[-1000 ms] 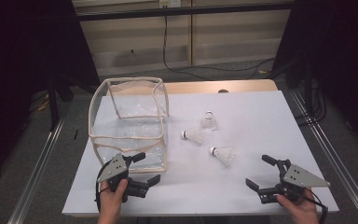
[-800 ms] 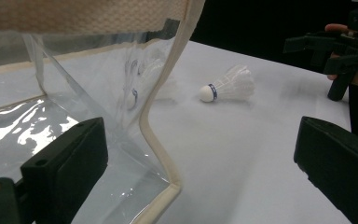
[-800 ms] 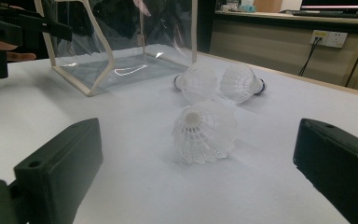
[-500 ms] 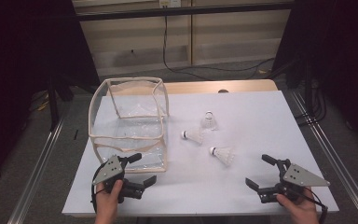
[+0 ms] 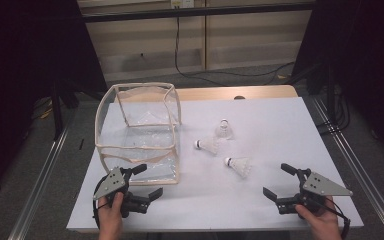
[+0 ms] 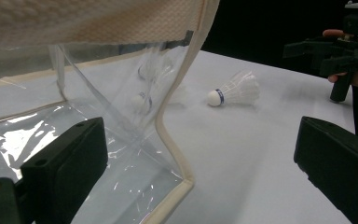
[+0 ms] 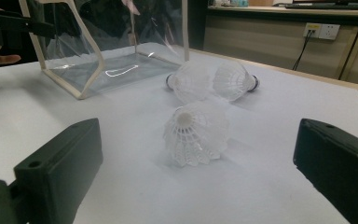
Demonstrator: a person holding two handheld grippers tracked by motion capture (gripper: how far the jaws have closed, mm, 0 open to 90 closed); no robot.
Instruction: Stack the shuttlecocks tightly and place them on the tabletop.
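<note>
High view: clear bag w/ 3 shuttlecocks beside (outside).

High view looks down; tool cameras sit low, sharing the shuttlecock.

On my table, the bag stands left — three shuttlecocks lie to its right, one nearest my right gripper, my left gripper before the bag.

Open white table lies between the right gripper and the three shuttlecocks, while the clear bag stands directly before the left gripper, blocking its forward path.
</note>
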